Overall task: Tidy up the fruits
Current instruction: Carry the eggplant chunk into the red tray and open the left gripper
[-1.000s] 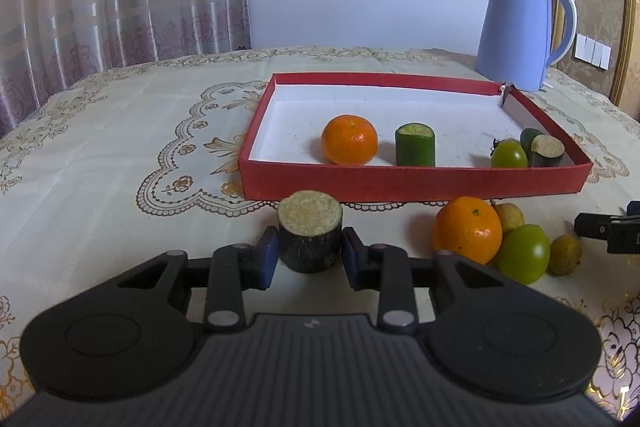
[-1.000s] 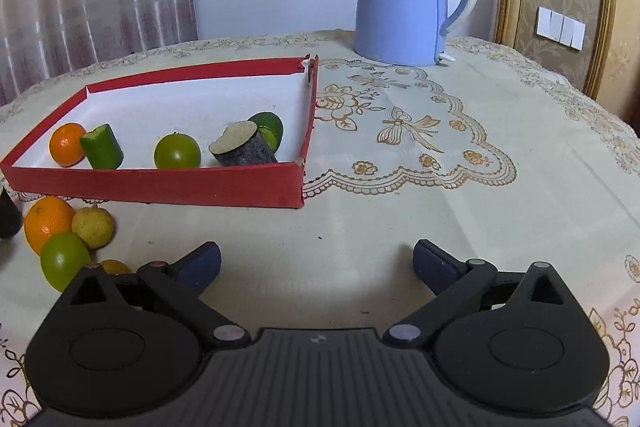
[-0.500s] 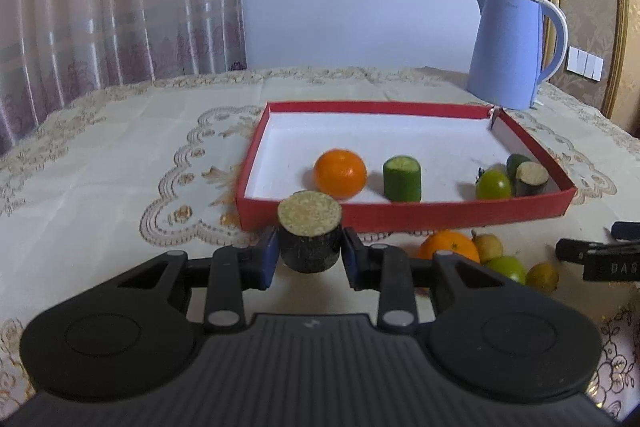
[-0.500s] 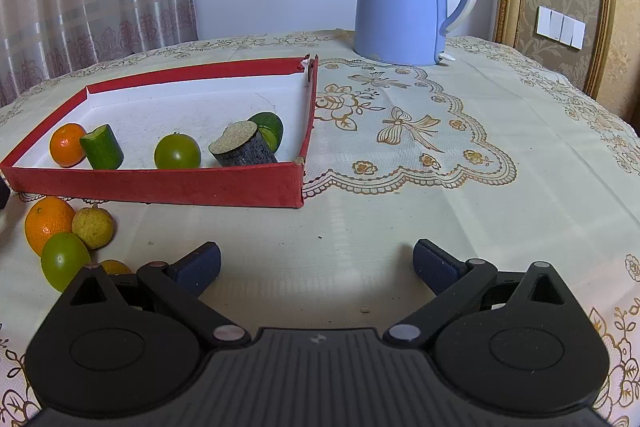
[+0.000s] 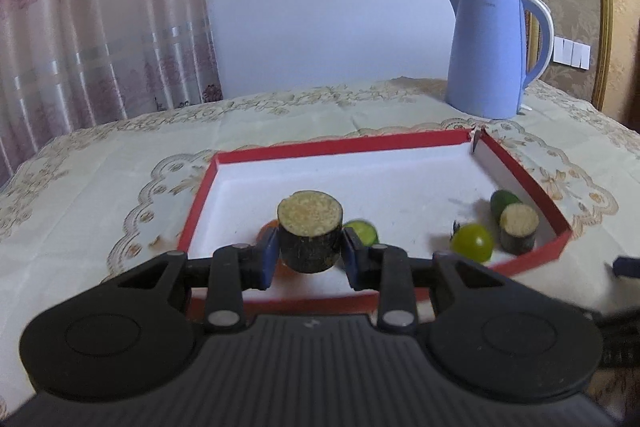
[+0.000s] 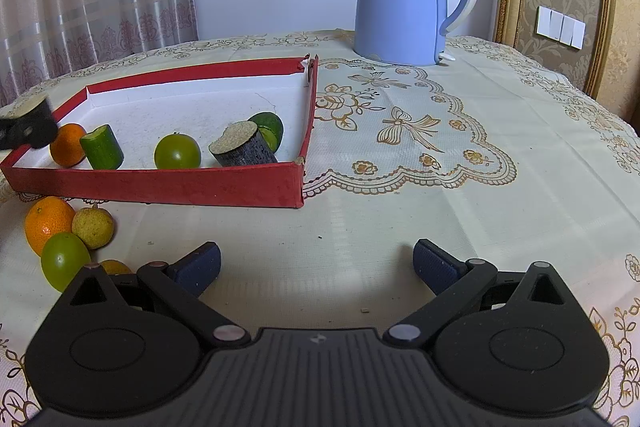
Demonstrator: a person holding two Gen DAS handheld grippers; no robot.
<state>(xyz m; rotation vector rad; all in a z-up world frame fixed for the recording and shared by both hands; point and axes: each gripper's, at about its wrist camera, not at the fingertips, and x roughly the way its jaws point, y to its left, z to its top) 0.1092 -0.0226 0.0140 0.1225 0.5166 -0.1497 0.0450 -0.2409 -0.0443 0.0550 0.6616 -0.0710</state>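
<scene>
In the right wrist view the right gripper (image 6: 317, 259) sits at the bottom of the frame with its fingers (image 6: 198, 265) spread wide and nothing between them; bare tabletop (image 6: 400, 211) fills the lower centre and right. At the lower left edge a loose cluster lies on the cloth: a green fruit (image 6: 64, 259), an orange (image 6: 47, 223) and a yellowish fruit (image 6: 93, 227), touching one another, just in front of the red tray (image 6: 160, 183). The tray's near wall runs across the left middle, its right corner near frame centre. Inside it, left to right: a second orange (image 6: 66, 145), a cucumber piece (image 6: 102, 147), a green tomato (image 6: 177, 151) and a dark cane stub (image 6: 242, 147) lying tilted against a green piece (image 6: 269, 129).

In the left wrist view the left gripper (image 5: 309, 247) is clamped on a dark cane segment (image 5: 310, 231), upright, pale cut face up, pressed between both fingers (image 5: 267, 253) at lower centre. It is held above the tray's near-left part, hiding most of the orange behind it. White tray floor lies open beyond it, toward the far wall and the upper right corner. A blue kettle (image 5: 490, 53) stands on the tabletop past the tray, upper right.
</scene>
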